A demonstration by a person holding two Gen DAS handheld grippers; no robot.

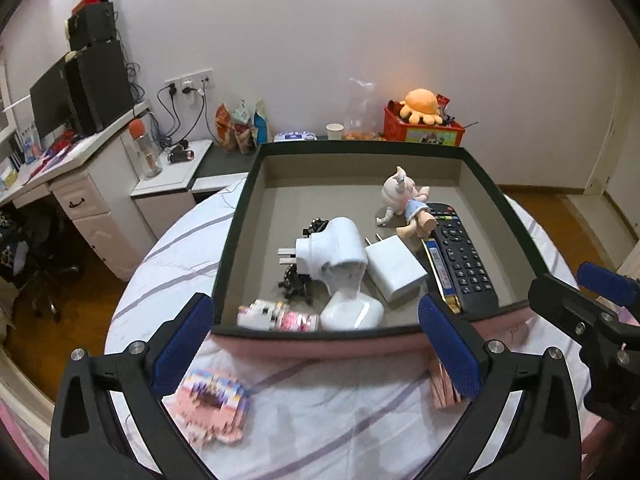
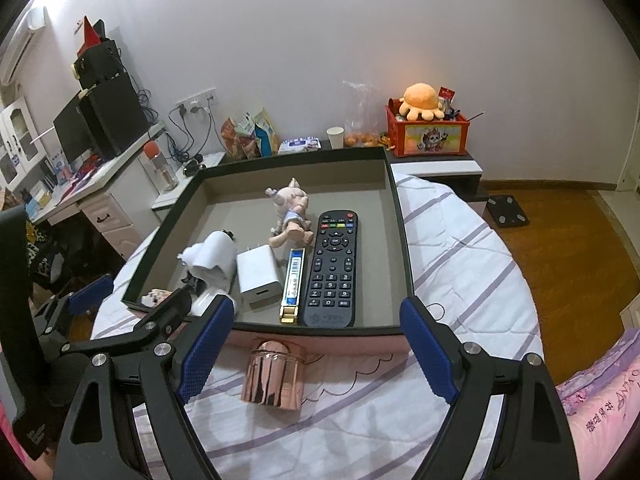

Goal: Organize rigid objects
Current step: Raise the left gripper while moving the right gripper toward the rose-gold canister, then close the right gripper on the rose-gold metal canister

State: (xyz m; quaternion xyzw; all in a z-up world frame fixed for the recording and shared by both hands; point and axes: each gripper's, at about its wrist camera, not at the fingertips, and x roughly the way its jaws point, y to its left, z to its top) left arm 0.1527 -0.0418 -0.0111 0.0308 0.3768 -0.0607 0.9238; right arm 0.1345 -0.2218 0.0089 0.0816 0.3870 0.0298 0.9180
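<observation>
Left gripper (image 1: 316, 350): jaws spread wide, nothing between them, held low over the striped bedspread (image 1: 340, 432). Just below its left finger lies a pink block-built figure (image 1: 214, 402), flat on the cloth and outside the tray. Beside its right finger the rose-gold cylinder (image 1: 442, 390) shows only as an edge.

Right gripper (image 2: 318, 346): jaws likewise wide and empty. The rose-gold cylinder (image 2: 274, 376) lies on its side between the fingers, nearer the left one, its top end toward the tray.

Directly ahead of both grippers stands the dark-rimmed tray (image 2: 404, 240), its near wall close to the fingertips. Inside, from the right gripper's view, left to right: a small block figure (image 1: 276, 316) and a white earbud case (image 1: 352, 314) at the near wall; a white plug adapter (image 2: 212, 260); a white charger (image 2: 258, 274); a narrow blue-and-gold box (image 2: 294, 284); a black remote (image 2: 332, 268). A small doll (image 2: 290, 216) lies farther back.

Judged remaining work: the cylinder and the pink figure are not yet in the tray.

Hazards: the cylinder, smooth and lying on soft bedding, may roll or slip if the jaws close off-centre. The block figure may shed pieces if squeezed hard. The two grippers sit close together and could collide. Lifting low may catch the tray's near wall.
</observation>
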